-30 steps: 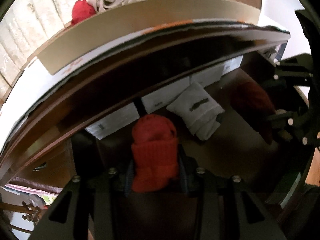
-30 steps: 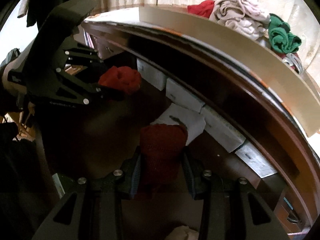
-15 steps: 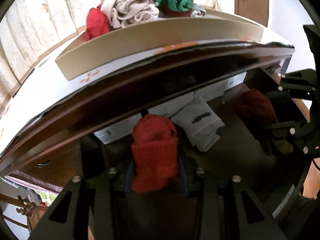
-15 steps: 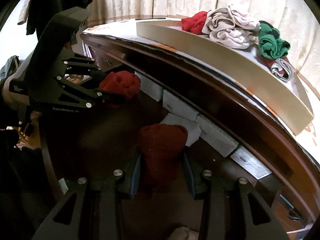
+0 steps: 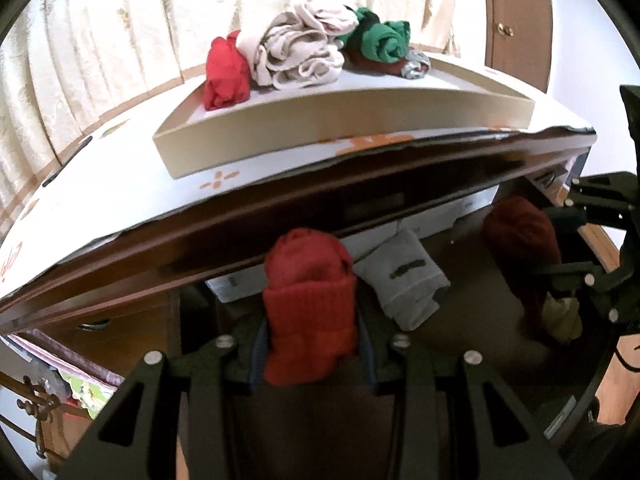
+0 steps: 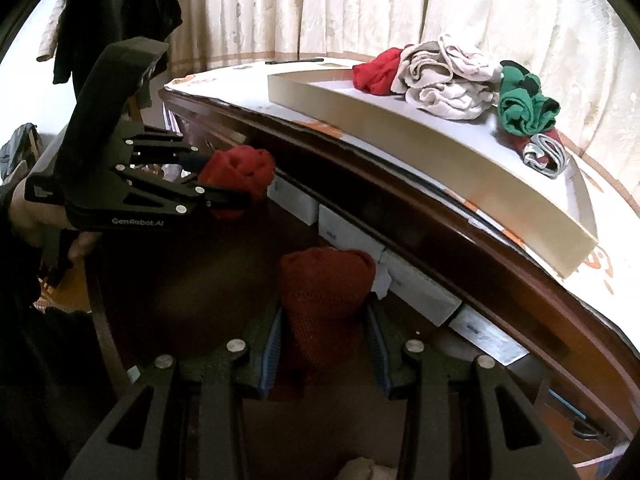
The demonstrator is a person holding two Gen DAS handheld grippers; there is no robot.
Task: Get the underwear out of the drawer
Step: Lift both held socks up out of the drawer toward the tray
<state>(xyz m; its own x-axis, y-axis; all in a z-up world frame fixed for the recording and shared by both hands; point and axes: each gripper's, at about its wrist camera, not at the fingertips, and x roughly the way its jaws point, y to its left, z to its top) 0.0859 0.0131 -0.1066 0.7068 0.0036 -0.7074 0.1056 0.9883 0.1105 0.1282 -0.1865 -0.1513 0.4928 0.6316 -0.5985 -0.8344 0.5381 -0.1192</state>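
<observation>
The left hand-held gripper (image 5: 312,354) is clenched on a bright red roll (image 5: 310,312) of underwear, pads pressing both sides so the soft bundle keeps its shape. The right hand-held gripper (image 6: 325,354) grasps a dark red roll (image 6: 326,308) the same way. Both rolls hang above the open drawer (image 6: 192,292), just below the desk (image 5: 120,200) edge, so they appear clear of the drawer floor.

One white folded piece (image 5: 404,280) lies in the drawer, at 2 o'clock from the left roll, beside a row of pale boxes (image 6: 348,236) along the back.

On the desk, at 12 o'clock from the left roll, a shallow tray (image 5: 320,128) holds a pile of removed garments (image 5: 300,52). The tray wall probably calls for a lift over its rim.
</observation>
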